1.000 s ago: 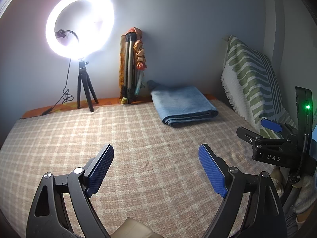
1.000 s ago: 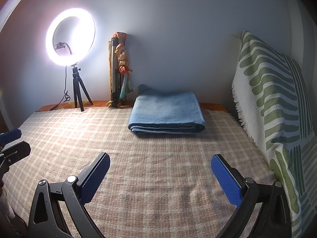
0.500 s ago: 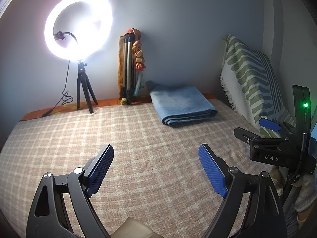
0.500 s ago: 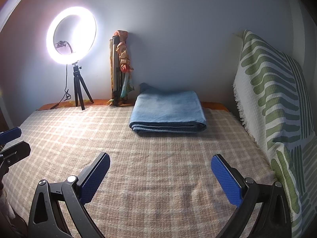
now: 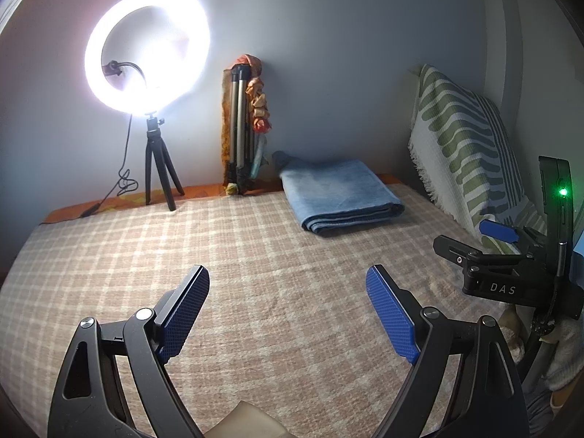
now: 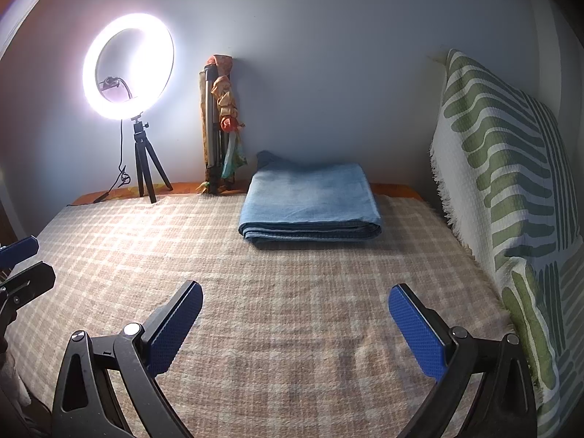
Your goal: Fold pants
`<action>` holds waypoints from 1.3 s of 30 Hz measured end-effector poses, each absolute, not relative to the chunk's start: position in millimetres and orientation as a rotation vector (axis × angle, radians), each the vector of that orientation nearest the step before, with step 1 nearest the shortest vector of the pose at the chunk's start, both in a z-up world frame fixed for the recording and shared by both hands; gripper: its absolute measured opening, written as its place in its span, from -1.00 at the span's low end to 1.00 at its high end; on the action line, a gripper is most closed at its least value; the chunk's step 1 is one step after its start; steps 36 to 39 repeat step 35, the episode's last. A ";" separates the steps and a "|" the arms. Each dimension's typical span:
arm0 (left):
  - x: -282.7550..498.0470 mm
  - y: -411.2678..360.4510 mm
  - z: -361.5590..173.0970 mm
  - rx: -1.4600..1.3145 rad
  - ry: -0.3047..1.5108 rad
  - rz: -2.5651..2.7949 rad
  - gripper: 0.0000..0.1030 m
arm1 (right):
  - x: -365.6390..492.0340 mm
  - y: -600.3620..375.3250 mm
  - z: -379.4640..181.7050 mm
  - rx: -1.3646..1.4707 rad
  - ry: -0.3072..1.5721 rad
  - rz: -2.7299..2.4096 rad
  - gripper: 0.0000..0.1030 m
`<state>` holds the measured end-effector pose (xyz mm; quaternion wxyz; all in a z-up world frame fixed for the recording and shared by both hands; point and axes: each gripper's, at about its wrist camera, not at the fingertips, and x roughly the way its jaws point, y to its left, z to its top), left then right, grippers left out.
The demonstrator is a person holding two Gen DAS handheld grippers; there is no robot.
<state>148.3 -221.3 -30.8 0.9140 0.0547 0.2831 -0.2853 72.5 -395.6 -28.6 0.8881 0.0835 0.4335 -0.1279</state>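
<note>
The blue denim pants [image 5: 341, 195] lie folded in a neat flat stack at the far side of the checked bedspread [image 5: 255, 273], near the wall; they also show in the right wrist view [image 6: 310, 204]. My left gripper [image 5: 288, 292] is open and empty, held low over the bedspread, well short of the pants. My right gripper [image 6: 294, 314] is open and empty too, facing the pants from the near side. The right gripper's body [image 5: 511, 266] shows at the right of the left wrist view.
A lit ring light on a small tripod [image 6: 129, 69] stands at the far left by the wall. A folded tripod with a cloth [image 6: 219, 124] leans on the wall. A green-striped white pillow [image 6: 511, 189] stands along the right edge.
Both grippers have shifted only slightly; the view drifts a little. The pants have not moved and both grippers stay open.
</note>
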 end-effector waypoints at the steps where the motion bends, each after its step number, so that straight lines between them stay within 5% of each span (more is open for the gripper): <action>1: 147.9 -221.9 -30.9 0.116 0.580 -0.587 0.81 | 73.2 -395.1 -29.2 0.172 0.902 -0.265 0.99; 2: 147.9 -221.8 -30.8 0.118 0.576 -0.585 0.99 | 73.5 -394.7 -29.6 0.171 0.903 -0.264 0.99; 39: 143.0 -223.6 -28.1 0.136 0.558 -0.568 0.99 | 73.2 -391.1 -29.8 0.171 0.907 -0.264 1.00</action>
